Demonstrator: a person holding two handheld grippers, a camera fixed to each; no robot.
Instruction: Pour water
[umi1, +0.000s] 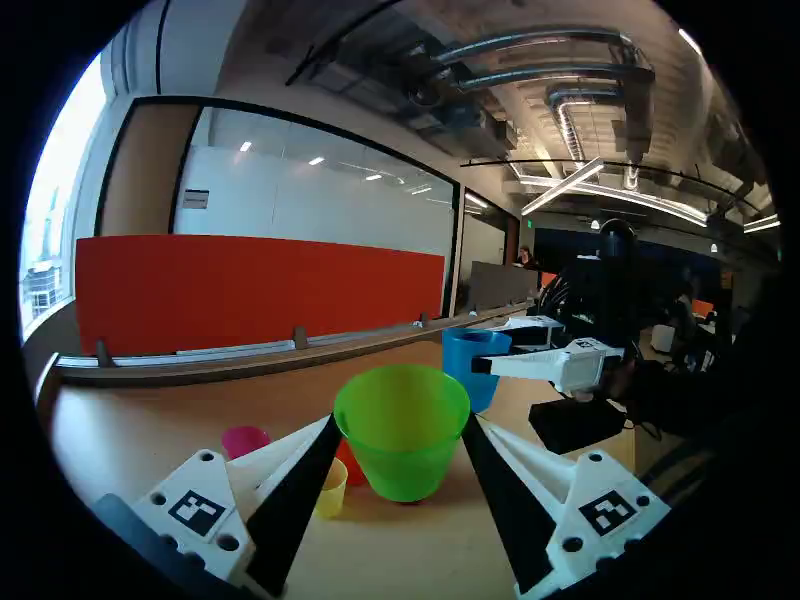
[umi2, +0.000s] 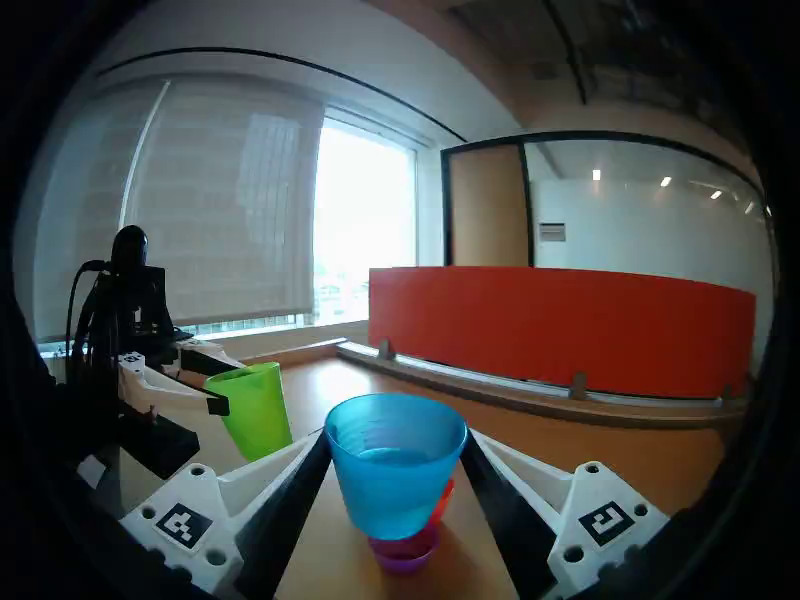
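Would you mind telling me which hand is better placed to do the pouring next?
Right, I think: the right tongs grip the blue cup, which holds water, while the left tongs hold the green cup, which looks empty.

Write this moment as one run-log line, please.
left claw: shut on green cup | right claw: shut on blue cup, upright, water inside | pour: not started

legible text: none | left gripper (umi1: 401, 425): square black-and-white code tag (umi1: 195, 510) behind each of the jaws, no letters or digits | right gripper (umi2: 395, 440): same kind of code tag (umi2: 607, 522) behind each of the jaws | wall sign (umi1: 196, 199), far beyond the jaws, upper left: lettering too small to read
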